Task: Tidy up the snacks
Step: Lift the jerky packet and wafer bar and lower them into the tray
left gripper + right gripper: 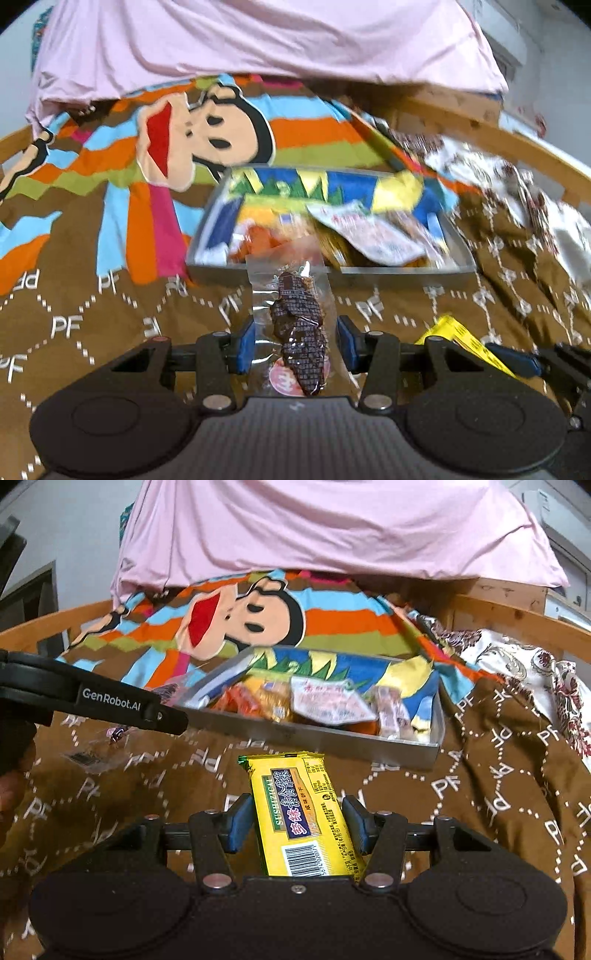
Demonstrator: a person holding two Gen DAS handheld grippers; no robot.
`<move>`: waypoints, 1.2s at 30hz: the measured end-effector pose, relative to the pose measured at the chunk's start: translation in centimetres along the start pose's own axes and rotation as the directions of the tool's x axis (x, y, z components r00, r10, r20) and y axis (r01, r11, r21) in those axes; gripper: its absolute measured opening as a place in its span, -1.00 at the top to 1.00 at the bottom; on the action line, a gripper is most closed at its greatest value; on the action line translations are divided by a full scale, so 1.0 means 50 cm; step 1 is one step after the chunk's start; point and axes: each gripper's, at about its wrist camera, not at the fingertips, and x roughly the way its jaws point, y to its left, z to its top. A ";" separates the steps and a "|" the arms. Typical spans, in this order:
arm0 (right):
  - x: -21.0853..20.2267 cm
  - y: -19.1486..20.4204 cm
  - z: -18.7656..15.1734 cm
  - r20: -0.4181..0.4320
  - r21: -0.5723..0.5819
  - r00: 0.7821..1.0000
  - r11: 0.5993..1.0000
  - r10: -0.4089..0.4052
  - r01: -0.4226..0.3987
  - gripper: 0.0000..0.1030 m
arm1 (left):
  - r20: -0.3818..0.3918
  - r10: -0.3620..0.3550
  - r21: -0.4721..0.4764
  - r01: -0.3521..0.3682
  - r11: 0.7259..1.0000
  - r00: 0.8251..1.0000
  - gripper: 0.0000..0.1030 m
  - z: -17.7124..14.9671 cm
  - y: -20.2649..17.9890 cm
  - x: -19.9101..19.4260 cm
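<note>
The left gripper (pixel 295 341) is seen in its own view clenched on a clear packet (pixel 295 325) holding a dark brown snack; the blue pads (pixel 245 343) press the wrapper's edges on both sides. The packet stands lengthwise between the jaws, its far end reaching the near wall of the tray (pixel 399 275).

The right gripper (pixel 299 821) is seen in its own view grasping a yellow bar (pixel 303 812), label and barcode facing up, with the pads against both long edges. The bar's far end is held short of the tray (pixel 332 740), above the brown bedspread (pixel 480 794).

The tray's contents are shown blurred in the left view. In the right view orange, yellow, white and pink packets are made out, heaped toward the near side over a printed blue and yellow liner.

Only in the right view is a crumpled clear wrapper (pixel 88 755) noted on the bedspread, near left of the tray. The left gripper's arm (pixel 92 701) is also recorded there, crossing from the left edge.

Only in the left view are the yellow bar's corner (pixel 465 343) and one right finger (pixel 513 360) seen, at near right.

A pink sheet (pixel 258 40) and a cartoon-face cover (pixel 243 620) are shown beyond the tray in both views.
</note>
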 end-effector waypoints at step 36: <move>0.309 0.018 0.225 0.263 -0.200 0.964 0.979 0.025 0.029 -0.06 | 0.226 0.143 -0.113 -0.120 0.986 0.963 0.05 0.172 0.113 0.224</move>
